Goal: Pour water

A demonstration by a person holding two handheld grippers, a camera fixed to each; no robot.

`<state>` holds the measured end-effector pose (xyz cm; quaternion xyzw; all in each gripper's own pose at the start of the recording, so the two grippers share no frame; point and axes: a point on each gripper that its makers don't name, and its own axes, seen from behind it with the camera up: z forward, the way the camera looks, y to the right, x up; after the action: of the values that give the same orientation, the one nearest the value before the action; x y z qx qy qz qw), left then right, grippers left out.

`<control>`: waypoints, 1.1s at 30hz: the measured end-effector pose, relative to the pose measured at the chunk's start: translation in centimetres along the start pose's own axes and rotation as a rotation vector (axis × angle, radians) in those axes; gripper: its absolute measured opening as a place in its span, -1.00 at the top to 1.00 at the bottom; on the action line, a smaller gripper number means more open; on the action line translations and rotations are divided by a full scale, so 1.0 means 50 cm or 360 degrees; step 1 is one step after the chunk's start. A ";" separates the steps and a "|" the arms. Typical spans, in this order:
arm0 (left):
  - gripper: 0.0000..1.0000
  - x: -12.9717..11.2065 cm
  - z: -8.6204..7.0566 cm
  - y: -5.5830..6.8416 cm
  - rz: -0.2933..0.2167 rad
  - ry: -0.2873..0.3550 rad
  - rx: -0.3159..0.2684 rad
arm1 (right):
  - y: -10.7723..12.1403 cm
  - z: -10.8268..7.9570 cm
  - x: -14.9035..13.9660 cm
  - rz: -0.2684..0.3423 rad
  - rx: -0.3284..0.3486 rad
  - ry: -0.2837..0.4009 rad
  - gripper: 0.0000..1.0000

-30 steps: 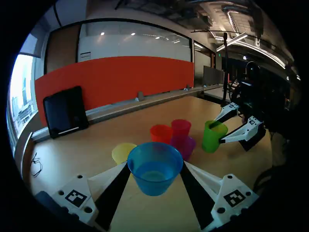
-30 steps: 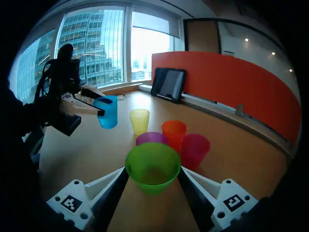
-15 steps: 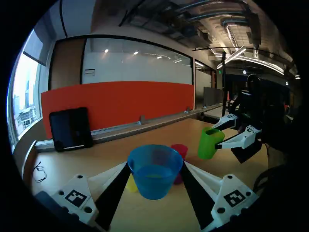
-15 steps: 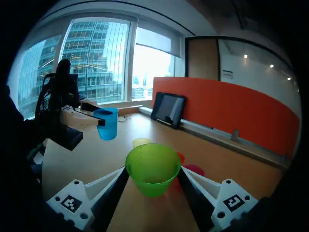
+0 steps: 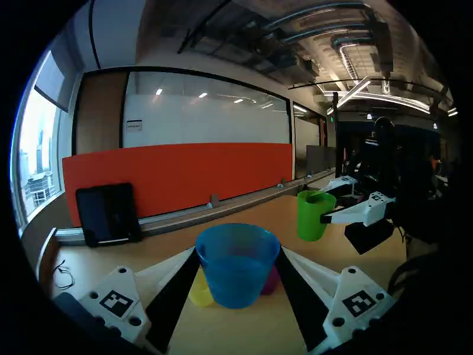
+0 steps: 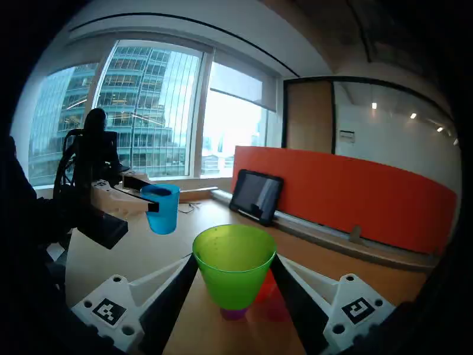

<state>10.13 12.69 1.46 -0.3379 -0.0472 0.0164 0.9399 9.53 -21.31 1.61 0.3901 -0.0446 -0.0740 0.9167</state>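
Both cups hang in the air, well out from the tablet (image 5: 109, 213) that leans at the back of the surface (image 5: 148, 251). The left gripper (image 5: 237, 253) has its fingers pinching the blue cup (image 5: 237, 278), upright. The right gripper (image 6: 235, 260) pinches the green cup (image 6: 235, 275) the same way. The two cups are apart, rims not yet lined up, and I cannot make out the water level in the blue one.

If the blue cup tips before its lip is over the green mouth, I would expect water to fall on the loose cups and run back toward the tablet. A hard squeeze could also buckle a thin wall and let a cup slip.

I count two grippers, two held cups and one tablet. Four loose cups sit nearer than the tablet: yellow (image 5: 201, 294), purple (image 6: 235, 313), orange (image 6: 265, 287), pink (image 6: 277, 309), all partly hidden.
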 end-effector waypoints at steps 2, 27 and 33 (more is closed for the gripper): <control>-0.73 0.008 -0.001 0.004 0.0004 0.0013 -0.0007 | 0.000 0.001 0.014 -0.0007 -0.0003 0.0023 -0.82; -0.74 0.064 -0.001 0.007 0.0137 0.0103 -0.0022 | -0.046 0.017 0.056 0.0018 0.0105 0.0102 -0.82; -0.74 0.078 0.003 0.001 0.0199 0.0116 -0.0012 | -0.058 0.024 0.048 0.0027 0.0137 0.0101 -0.82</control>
<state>14.02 13.08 1.82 -0.3440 0.0081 0.0627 0.9368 11.43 -24.56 0.42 0.4309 -0.0220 -0.0519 0.9007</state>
